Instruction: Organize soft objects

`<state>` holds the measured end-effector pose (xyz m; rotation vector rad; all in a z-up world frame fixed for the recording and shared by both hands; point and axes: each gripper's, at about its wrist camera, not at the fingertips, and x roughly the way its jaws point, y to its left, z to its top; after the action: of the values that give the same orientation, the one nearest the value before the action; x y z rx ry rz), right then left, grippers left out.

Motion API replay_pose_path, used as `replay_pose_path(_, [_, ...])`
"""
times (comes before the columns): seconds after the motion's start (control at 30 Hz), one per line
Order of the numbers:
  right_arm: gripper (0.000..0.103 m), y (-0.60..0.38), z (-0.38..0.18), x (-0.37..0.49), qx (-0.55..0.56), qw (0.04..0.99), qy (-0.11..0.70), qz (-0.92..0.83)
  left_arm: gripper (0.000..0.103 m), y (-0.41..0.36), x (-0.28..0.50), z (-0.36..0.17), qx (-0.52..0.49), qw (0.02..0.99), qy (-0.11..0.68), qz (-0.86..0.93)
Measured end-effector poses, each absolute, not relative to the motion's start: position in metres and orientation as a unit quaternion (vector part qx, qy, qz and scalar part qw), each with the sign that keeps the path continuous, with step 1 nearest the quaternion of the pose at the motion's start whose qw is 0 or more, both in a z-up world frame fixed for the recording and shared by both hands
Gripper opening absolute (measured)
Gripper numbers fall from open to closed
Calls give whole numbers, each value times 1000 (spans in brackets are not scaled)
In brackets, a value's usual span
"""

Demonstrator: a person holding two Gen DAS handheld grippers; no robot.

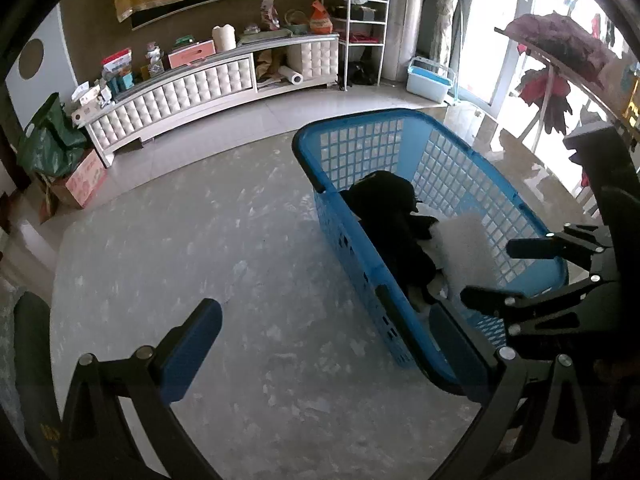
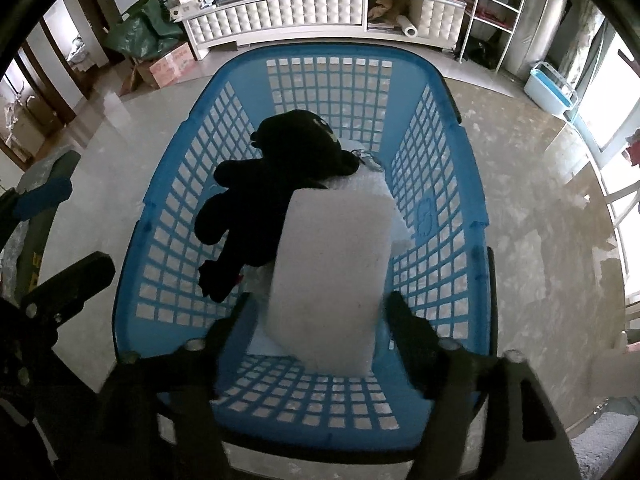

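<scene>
A blue plastic laundry basket [image 2: 320,54] stands on the grey marbled tabletop [image 1: 200,240]. Inside it lies a black plush toy [image 2: 280,152], and a white foam block [image 2: 332,272] rests partly over it on other white padding. My right gripper [image 2: 320,316] points down into the basket, open, with the block between its fingers and a small gap on each side. My left gripper [image 1: 324,344] is open and holds nothing. One of its fingers [image 1: 192,344] is over the table, the other at the basket's [image 1: 360,118] near corner. The toy [image 1: 384,200] and block [image 1: 464,248] also show in this view.
Behind the table, a white padded cabinet [image 1: 180,92] carries boxes and clutter. A green bag [image 1: 48,140] and a cardboard box [image 1: 86,178] sit on the floor at left. A wire shelf [image 1: 362,20], a light-blue bin [image 1: 428,76] and a drying rack [image 1: 560,52] stand toward the bright window.
</scene>
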<state>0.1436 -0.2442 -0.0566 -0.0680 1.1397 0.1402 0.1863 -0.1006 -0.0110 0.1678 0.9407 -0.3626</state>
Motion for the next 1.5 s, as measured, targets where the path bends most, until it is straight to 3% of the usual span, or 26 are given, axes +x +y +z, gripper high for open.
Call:
replay_pose_path(0.07, [85, -244, -53, 139, -30, 842, 533, 70, 103, -98, 184, -10, 75, 873, 448, -177])
replay_pose_path(0.33, [102, -241, -31, 120, -23, 863, 499, 79, 103, -84, 159, 8, 51, 889, 419, -176])
replay_pose_path(1.0, [103, -206, 53, 6, -9, 951, 302, 67, 103, -21, 41, 80, -27, 946, 310, -93])
replay_pose_path(1.5, [103, -184, 61, -27, -34, 964, 252, 79, 103, -10, -5, 91, -10, 958, 276, -78])
